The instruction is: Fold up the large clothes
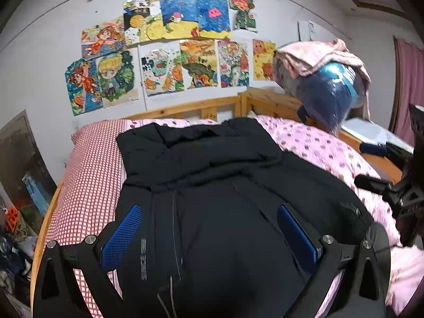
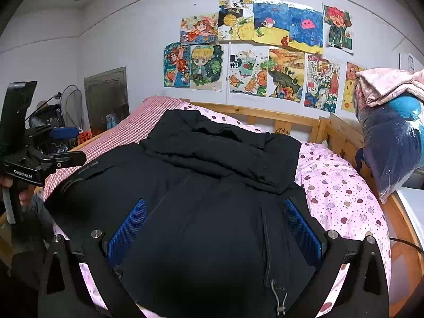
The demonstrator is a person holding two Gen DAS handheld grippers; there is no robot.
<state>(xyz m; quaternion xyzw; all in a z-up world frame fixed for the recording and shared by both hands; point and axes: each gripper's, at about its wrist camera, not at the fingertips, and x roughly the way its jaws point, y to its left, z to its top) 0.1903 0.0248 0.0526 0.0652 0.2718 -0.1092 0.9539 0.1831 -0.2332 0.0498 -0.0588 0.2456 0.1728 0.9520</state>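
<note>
Left wrist camera sat low and close over the near hem of the black jacket (image 1: 212, 185), looking forward between the spread blue pads (image 1: 122, 234) of the left gripper (image 1: 210, 234) toward the wall of drawings (image 1: 169, 50). Right wrist camera took nearly the same stance from a position further right, its own right gripper (image 2: 216, 229) framing the jacket, facing the same wall. Both views shared the jacket, the pink bedding (image 2: 341, 198), the wooden headboard (image 1: 201, 108) and the bagged bundle (image 2: 392, 143). Each camera caught the other gripper at its frame edge.
</note>
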